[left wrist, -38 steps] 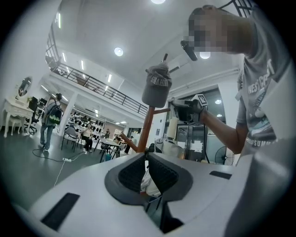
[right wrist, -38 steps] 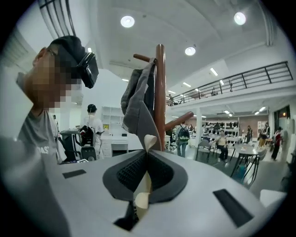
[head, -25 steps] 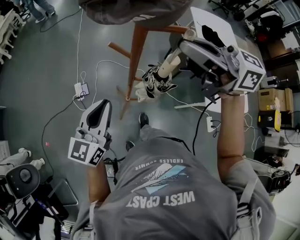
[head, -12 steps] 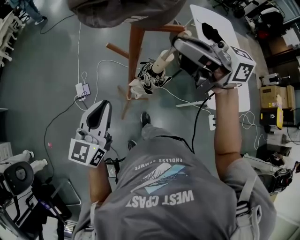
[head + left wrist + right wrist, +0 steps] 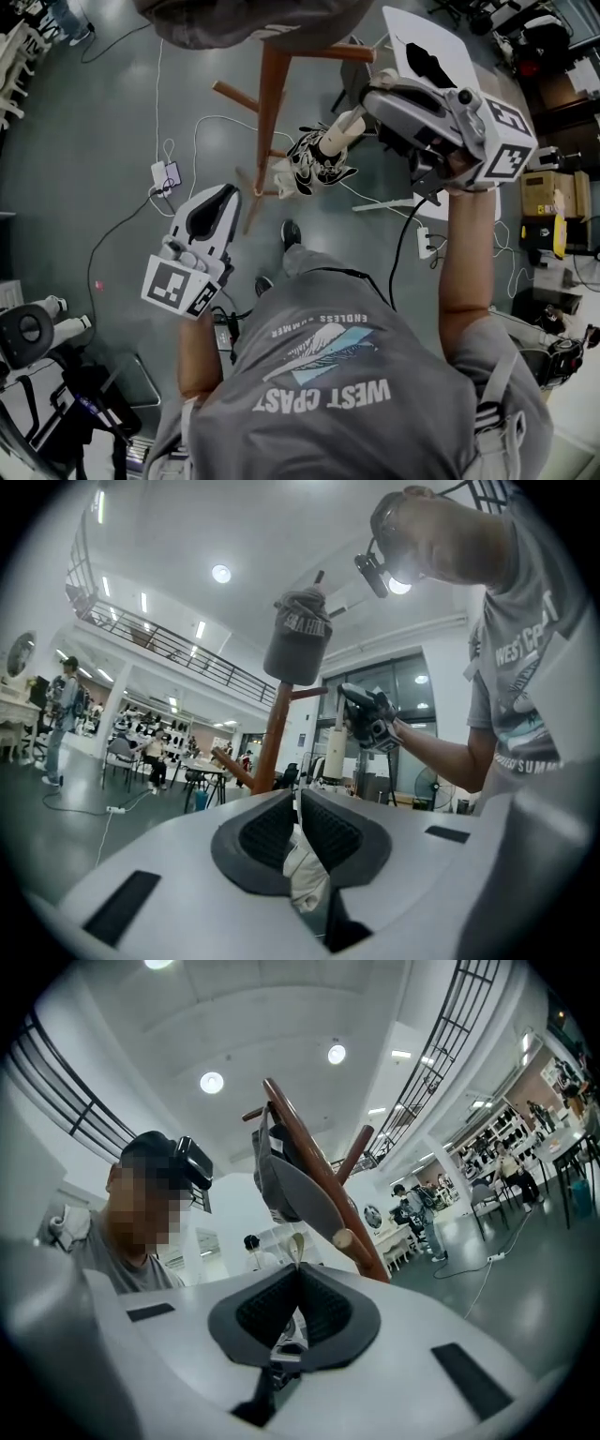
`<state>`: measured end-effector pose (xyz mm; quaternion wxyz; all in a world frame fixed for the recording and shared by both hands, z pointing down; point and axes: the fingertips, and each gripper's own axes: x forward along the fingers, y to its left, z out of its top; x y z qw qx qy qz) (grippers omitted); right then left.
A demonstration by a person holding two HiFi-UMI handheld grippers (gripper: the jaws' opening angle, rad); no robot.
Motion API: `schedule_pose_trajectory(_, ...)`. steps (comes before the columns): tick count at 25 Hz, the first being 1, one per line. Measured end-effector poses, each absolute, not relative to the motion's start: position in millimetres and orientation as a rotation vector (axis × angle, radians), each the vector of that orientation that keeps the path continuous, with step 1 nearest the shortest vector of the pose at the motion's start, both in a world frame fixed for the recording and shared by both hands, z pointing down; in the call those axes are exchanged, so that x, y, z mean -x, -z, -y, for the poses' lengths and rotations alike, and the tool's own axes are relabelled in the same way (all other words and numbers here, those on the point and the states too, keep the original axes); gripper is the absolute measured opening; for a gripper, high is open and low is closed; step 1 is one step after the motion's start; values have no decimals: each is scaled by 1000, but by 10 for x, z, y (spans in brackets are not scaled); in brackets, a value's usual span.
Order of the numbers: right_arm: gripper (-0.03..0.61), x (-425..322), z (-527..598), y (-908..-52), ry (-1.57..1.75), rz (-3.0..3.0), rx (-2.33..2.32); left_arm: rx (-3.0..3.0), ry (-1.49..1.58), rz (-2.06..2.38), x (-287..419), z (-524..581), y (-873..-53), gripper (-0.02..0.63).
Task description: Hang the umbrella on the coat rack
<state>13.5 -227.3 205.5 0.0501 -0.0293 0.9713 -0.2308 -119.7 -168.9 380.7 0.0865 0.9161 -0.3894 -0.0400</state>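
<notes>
The folded umbrella (image 5: 314,161), black-and-white patterned with a cream handle (image 5: 342,125), hangs below my right gripper (image 5: 368,97). That gripper is shut on the top end of the umbrella, and a thin cream tip (image 5: 295,1246) pokes up between its pads. The wooden coat rack (image 5: 267,112) stands just left of the umbrella, with a grey cap (image 5: 253,19) on top; its pole (image 5: 319,1180) rises close ahead in the right gripper view. My left gripper (image 5: 228,194) is shut, lower left, pointing at the rack (image 5: 274,738). A white scrap shows in the gap behind its pads.
Wooden pegs (image 5: 234,97) stick out of the rack's pole toward the left. Cables and a power strip (image 5: 164,175) lie on the grey floor. A white table (image 5: 441,56) stands behind the right gripper, with cardboard boxes (image 5: 544,202) at the right. People sit and stand far off.
My left gripper has moved up toward the rack and turned a little. The right gripper with the hanging umbrella swung left, then back to the right.
</notes>
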Motion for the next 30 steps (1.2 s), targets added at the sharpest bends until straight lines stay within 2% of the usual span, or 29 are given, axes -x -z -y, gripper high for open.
schedule_pose_trajectory(3,28,-103,2248,-2019,648,-2988,128,-2864,123,1030,852,1828,-3645,48)
schedule_pose_trajectory(6,28,-72,2223,-1994,610,-3011,158,-2978,85,917,530,1922,-3418,129)
schedule_pose_trajectory(11,28,-21,2186,-1974,576,-3024,189,-3076,138,792,236,1993,-3006,222)
schedule_pose_trajectory(15,28,-26,2155,-1937,561,-3018,180,-3127,82,717,24,2010,-2947,259)
schedule_pose_trajectory(23,28,129,1966,-1911,512,-3039,175,-3189,-41,735,-203,1946,-3001,259)
schedule_pose_trajectory(26,28,222,1974,-1950,509,-3048,179,-3182,-21,778,-173,1984,-3017,192)
schedule_pose_trajectory(30,28,144,1971,-1916,482,-3042,220,-3132,3,822,-184,1969,-2981,175)
